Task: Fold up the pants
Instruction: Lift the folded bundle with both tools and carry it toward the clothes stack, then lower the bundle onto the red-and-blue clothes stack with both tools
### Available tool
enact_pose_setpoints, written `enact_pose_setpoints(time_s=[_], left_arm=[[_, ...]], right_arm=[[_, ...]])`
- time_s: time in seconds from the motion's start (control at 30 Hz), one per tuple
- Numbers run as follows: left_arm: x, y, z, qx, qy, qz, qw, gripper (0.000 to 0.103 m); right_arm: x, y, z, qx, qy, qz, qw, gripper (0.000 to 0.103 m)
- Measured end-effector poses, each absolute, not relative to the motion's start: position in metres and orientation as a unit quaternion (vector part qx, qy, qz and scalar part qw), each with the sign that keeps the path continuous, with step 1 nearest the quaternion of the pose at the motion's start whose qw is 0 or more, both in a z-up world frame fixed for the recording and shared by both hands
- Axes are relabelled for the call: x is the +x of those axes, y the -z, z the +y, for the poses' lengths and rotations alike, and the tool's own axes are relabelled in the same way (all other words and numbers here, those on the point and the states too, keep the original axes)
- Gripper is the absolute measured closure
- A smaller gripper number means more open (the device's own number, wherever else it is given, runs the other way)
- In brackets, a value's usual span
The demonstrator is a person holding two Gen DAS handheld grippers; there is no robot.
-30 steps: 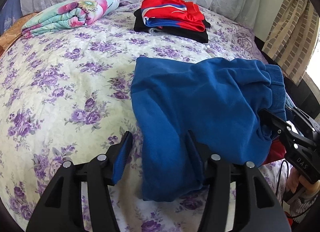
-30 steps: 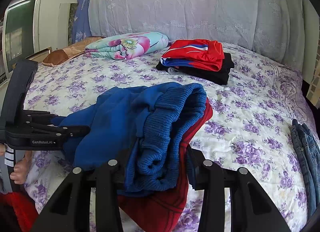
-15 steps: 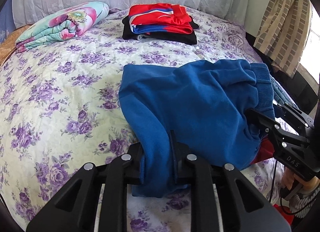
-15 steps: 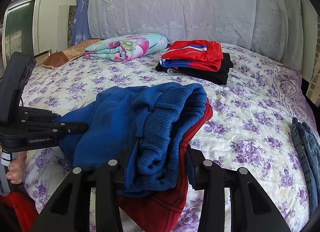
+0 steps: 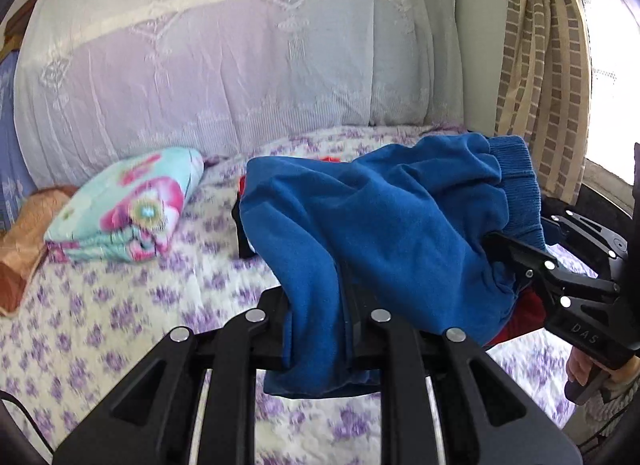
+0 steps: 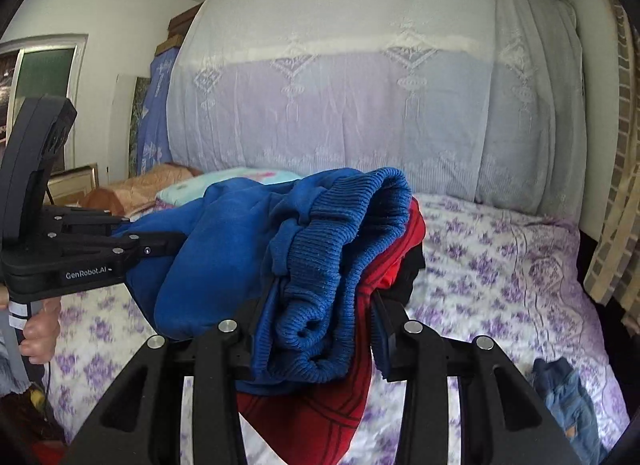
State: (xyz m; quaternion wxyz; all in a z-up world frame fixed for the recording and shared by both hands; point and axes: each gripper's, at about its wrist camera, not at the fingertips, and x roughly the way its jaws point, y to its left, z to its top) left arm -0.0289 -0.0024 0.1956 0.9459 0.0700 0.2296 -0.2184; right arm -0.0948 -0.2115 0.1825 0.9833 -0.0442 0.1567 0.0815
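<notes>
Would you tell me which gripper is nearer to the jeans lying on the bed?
Right. The right gripper holds the blue pants just beside the jeans; the left gripper grips them on the far side.

Floral quilt [image 5: 132,205], jeans [image 6: 568,397], curtain [image 5: 536,65]

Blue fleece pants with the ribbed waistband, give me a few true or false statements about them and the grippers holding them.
1. The left gripper is shut on the blue fleece pants. True.
2. The right gripper is empty. False: it clamps the ribbed blue waistband together with red fabric.
3. The pants lie flat on the purple-flowered bedspread. False: both grippers hold them up.
4. A folded floral blanket lies on the bed. True.
</notes>
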Motion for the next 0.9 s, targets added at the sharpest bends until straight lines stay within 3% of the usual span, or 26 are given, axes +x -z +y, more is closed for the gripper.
enact_pose_setpoints(time_s=[0.2, 0.4, 0.53, 0.77, 0.87, 0.9], left_arm=[[0.042, -0.271, -0.037, 0.081, 0.2, 0.188, 0.958, 0.087], [0.139, -0.279, -0.069, 0.072, 0.181, 0.2, 0.96, 0.087], [0.213, -0.241, -0.078, 0.048, 0.177, 0.234, 0.955, 0.087], [0.335, -0.123, -0.094, 0.014, 0.151, 0.327, 0.933, 0.086], [0.36, -0.083, -0.093, -0.001, 0.117, 0.316, 0.942, 0.07], [0.361, -0.079, -0.095, 0.006, 0.111, 0.307, 0.945, 0.069]], right_arm=[[-0.007, -0.249, -0.252, -0.002, -0.066, 0.119, 0.991, 0.063], [0.103, -0.252, -0.285, 0.041, -0.05, 0.125, 0.99, 0.063], [0.176, -0.215, -0.303, 0.076, -0.045, 0.146, 0.985, 0.063], [0.287, -0.107, -0.305, 0.09, -0.016, 0.198, 0.976, 0.062], [0.303, -0.07, -0.3, 0.075, 0.007, 0.188, 0.979, 0.057], [0.306, -0.062, -0.301, 0.084, 0.003, 0.187, 0.979, 0.055]])
